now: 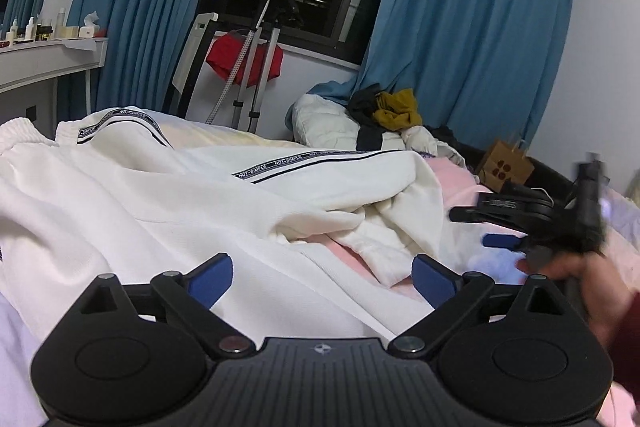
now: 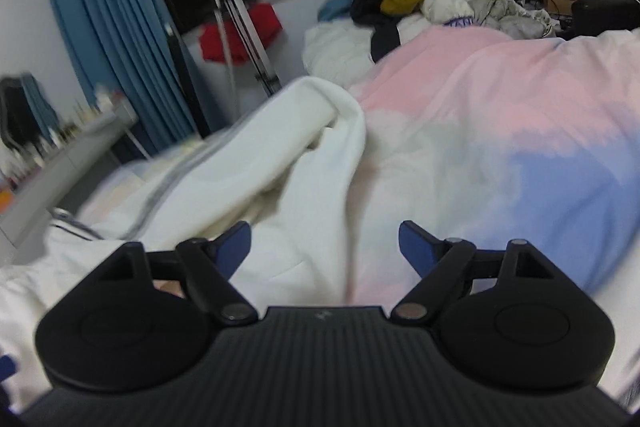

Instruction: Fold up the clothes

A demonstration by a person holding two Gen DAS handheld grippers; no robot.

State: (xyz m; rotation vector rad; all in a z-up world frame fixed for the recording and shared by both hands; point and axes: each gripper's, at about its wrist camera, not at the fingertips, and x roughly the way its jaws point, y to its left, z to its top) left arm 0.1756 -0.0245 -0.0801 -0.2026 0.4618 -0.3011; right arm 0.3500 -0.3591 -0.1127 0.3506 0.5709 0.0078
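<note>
Lying below left hand-held gripper (image 1: 322,277): white trousers (image 1: 140,195).

White track pants (image 1: 168,187) w/ striped side tape, crumpled, spread across pink-blue duvet (image 2: 500,131).

Soft matt white cloth garment (image 1: 160,195); matt black plastic tongs (image 1: 322,277).

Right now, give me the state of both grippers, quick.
Left gripper: open, holding nothing, above the white garment.
Right gripper: open, holding nothing, over the garment's edge on the pastel duvet.
</note>
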